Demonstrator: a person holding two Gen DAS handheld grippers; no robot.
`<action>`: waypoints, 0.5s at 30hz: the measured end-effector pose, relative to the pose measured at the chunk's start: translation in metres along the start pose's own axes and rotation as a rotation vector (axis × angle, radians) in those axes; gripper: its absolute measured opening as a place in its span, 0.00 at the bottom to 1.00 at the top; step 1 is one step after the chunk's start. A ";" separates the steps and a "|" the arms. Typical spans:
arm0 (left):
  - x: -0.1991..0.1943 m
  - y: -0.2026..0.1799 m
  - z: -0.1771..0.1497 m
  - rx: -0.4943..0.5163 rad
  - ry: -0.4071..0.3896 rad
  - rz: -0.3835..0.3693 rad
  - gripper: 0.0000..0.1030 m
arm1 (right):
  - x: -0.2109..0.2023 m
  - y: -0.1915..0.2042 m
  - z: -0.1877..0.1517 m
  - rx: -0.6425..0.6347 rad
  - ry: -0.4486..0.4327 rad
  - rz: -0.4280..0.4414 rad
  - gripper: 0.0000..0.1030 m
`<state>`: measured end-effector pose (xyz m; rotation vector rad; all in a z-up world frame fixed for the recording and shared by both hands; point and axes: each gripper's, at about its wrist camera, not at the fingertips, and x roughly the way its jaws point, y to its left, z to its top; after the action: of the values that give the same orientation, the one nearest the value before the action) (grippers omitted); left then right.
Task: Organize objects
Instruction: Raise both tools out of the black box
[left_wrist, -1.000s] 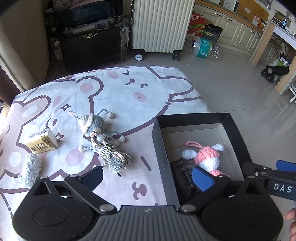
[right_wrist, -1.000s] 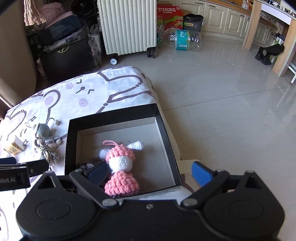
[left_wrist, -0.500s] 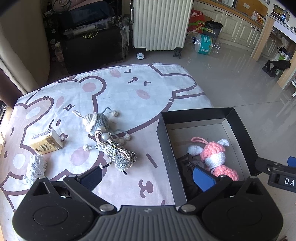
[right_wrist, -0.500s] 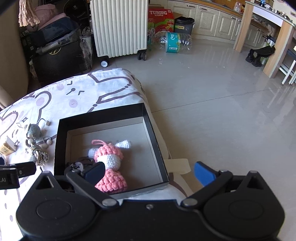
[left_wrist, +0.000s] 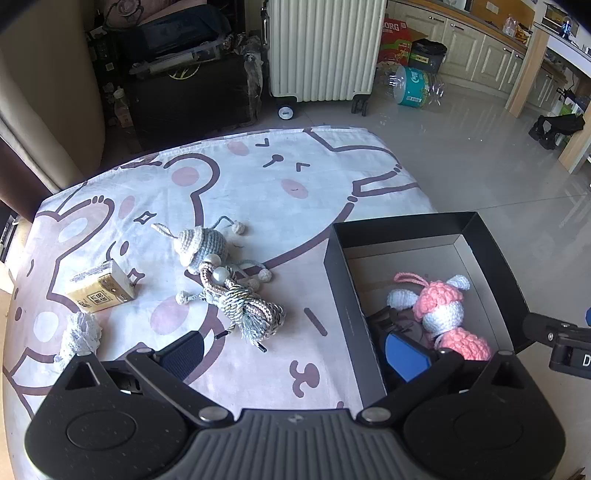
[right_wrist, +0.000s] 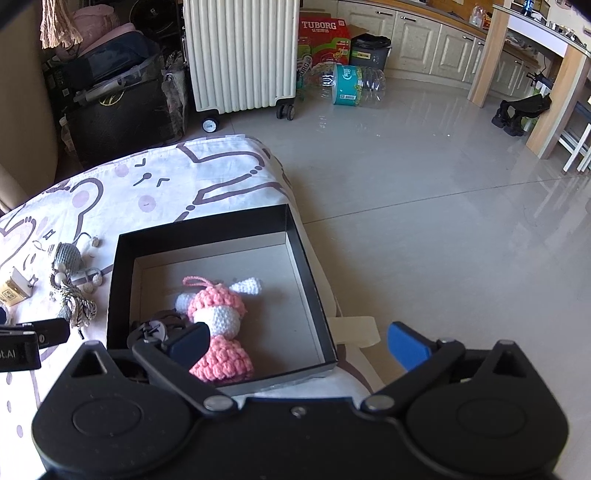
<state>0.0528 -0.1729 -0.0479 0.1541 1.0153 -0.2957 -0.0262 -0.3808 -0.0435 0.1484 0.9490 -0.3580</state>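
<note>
A: Where do we stand on grippers?

B: Both released, nothing held. Our left gripper (left_wrist: 295, 350) has its jaws spread wide, one finger over the cloth, the other over the black box (left_wrist: 341, 291) wall. Our right gripper (right_wrist: 299, 341) is equally wide, straddling the box's near right corner.

A: What's nearest the left fingers?

B: The rope tassel bundle (left_wrist: 243, 306), just ahead of the gap and slightly toward the left finger. Striped grey-white cord, beads at the far end, loose fringe at the near end. Long axis runs diagonally, near-right to far-left.

A: So we take that with the left?

B: We judge so. The left gripper is clearly nearer; from the right wrist view the bundle (right_wrist: 74, 301) sits well off past the left finger. Jaws need to cross the cord, not run along it.

A: Beyond it?

B: The grey crochet doll (left_wrist: 201, 245) touches the bundle's far end. Off left, a gold carton (left_wrist: 99, 291) and a white lace piece (left_wrist: 79, 334).

A: In the box?

B: A pink crochet doll (right_wrist: 219, 325) and a dark strap item (right_wrist: 155, 326), too dim to identify.
</note>
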 end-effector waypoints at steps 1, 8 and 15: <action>0.000 0.000 0.000 0.000 0.000 0.000 1.00 | 0.000 0.000 0.000 0.000 0.000 0.000 1.00; 0.000 0.002 0.000 0.001 -0.003 0.004 1.00 | 0.001 -0.002 0.000 0.005 0.005 -0.003 1.00; 0.001 0.004 0.001 -0.005 -0.004 0.005 1.00 | 0.001 -0.002 -0.001 0.004 0.008 -0.006 1.00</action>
<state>0.0553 -0.1692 -0.0478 0.1515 1.0116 -0.2885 -0.0271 -0.3822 -0.0453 0.1502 0.9569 -0.3653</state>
